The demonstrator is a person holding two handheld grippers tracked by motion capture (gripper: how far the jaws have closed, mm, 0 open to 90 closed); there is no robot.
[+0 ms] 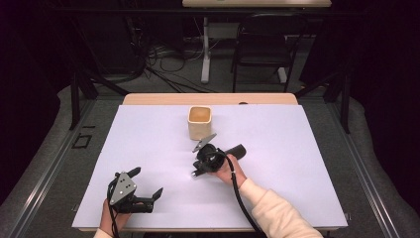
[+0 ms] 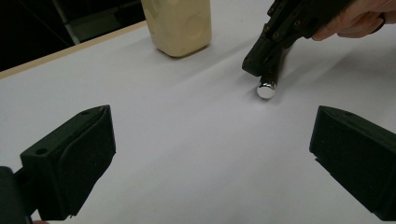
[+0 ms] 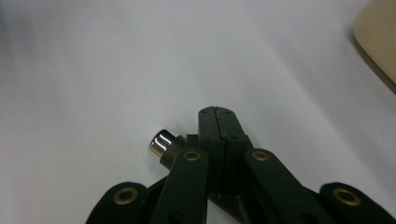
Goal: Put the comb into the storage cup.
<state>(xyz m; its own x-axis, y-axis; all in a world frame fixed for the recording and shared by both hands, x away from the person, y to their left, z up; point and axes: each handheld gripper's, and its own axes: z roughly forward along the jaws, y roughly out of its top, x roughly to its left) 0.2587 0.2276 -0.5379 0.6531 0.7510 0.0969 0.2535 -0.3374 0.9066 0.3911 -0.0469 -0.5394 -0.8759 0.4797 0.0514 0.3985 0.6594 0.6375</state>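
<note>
On the white sheet that covers the wooden counter stands a cream-coloured square cup with rounded corners, and I take it as my landmark. In the high view its inside looks brownish.

My right hand-held gripper is in front of the cup, a little toward my side, and near to it. My right hand holds it, with a cream sleeve behind. Its black jaws are pressed together; in the right gripper view I see the two tips meeting with no gap between them. Just beside these jaws is a small dark cylinder with a shiny chrome end. It seems to lie under or against the jaws, but I cannot tell if they really pinch it or only touch it. In the left gripper view the same chrome end points toward the camera, low over the white sheet, directly below the right gripper's tips. The cup stands behind it, well apart.

My left hand-held gripper is much farther from the cup, near the counter edge on my side and to the left. Its jaws stand wide apart, with bare white sheet between them, and they hold nothing.
</note>
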